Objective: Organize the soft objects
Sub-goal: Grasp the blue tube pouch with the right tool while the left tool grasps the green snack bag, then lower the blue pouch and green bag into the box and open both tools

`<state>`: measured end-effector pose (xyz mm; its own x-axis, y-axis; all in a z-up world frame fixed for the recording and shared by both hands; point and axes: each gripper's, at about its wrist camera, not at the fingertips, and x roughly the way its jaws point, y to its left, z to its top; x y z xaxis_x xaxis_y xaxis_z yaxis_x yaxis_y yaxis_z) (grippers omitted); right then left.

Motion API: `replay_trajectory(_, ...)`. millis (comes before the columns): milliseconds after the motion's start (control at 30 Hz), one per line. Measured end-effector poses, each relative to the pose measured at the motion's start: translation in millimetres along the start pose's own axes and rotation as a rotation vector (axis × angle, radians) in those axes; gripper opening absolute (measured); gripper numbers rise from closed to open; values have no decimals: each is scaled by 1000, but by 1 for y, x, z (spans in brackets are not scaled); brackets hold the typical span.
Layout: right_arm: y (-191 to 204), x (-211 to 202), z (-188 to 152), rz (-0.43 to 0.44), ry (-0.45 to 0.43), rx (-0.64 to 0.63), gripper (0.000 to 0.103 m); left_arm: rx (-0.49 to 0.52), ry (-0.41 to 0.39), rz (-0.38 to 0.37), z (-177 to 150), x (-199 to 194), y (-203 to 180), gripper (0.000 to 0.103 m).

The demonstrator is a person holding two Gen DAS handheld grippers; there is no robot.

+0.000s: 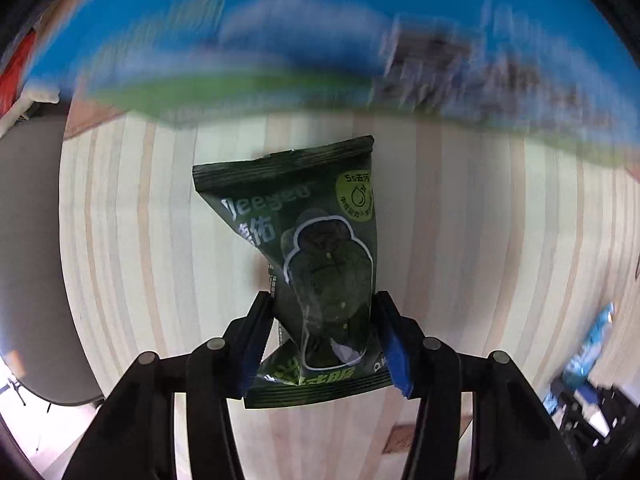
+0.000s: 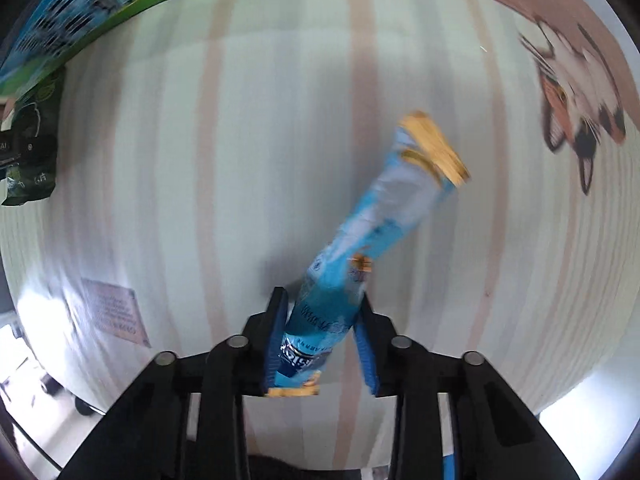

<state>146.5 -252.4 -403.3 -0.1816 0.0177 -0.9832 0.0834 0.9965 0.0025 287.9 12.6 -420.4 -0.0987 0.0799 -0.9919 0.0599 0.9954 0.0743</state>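
Observation:
My left gripper (image 1: 322, 300) is shut on a dark green packet (image 1: 316, 248) with a jacket outline printed on it, held above the striped tablecloth (image 1: 480, 280). The same packet shows at the left edge of the right wrist view (image 2: 30, 140). My right gripper (image 2: 322, 296) is shut on a long light blue sachet (image 2: 368, 236) with yellow ends, which sticks out up and to the right above the cloth. The blue sachet also shows at the right edge of the left wrist view (image 1: 592, 344).
A large blue and green printed box or bag (image 1: 320, 48) lies blurred across the far side, and shows at the top left of the right wrist view (image 2: 80, 4). A cat picture (image 2: 576, 100) is printed on the cloth at the right. A brown label (image 2: 114, 312) sits on the cloth at lower left. A grey chair (image 1: 32, 260) stands beyond the table's left edge.

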Motion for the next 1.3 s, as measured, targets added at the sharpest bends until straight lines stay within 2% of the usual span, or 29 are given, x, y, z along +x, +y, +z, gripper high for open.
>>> replay_trajectory(67,6,-1,-1,24,0,-39,28,13,12,-6,-22,0,7,48)
replay_trajectory(233,10,1,-13,87,48,-106,28,6,98,-81,-83,12,6,48)
replay_trajectory(300,-2,1,-18,132,60,-76,31,-1,110,-98,-96,18,8,49)
replay_trajectory(367,-16,2,-19,157,69,-29,41,-22,116,-126,-100,24,13,54)
replay_trajectory(433,-29,-1,-13,179,66,10,41,-26,117,-125,-107,25,14,57)
replay_trajectory(533,-37,-3,-13,155,67,19,41,-19,120,-108,-101,26,10,59)
replay_trajectory(567,-27,-1,-11,137,69,22,41,-15,118,-99,-90,29,-5,59)
replay_trajectory(633,-11,-5,-9,115,71,22,41,-20,117,-96,-96,31,-17,61)
replay_trajectory(800,18,-6,-4,96,74,18,41,-7,115,-81,-80,30,-23,61)
replay_trajectory(967,45,5,-8,69,105,8,41,-11,107,-80,-81,34,-30,60)
replay_trajectory(1033,46,17,-21,48,100,-10,41,-17,97,-80,-81,30,-29,54)
replay_trajectory(1067,49,17,-23,35,96,-19,41,-12,91,-80,-84,30,-27,45)
replay_trajectory(1100,53,18,-24,26,93,-22,41,-5,88,-86,-84,25,-28,41)
replay_trajectory(1133,56,18,-25,14,89,-27,38,-1,89,-87,-84,22,-30,40)
replay_trajectory(1167,59,19,-27,3,85,-31,25,1,88,-86,-85,21,-31,38)
replay_trajectory(1200,64,19,-28,-1,78,-43,25,-2,83,-86,-86,18,-31,36)
replay_trajectory(1300,75,21,-32,64,93,-32,22,2,64,-96,-87,5,-35,35)
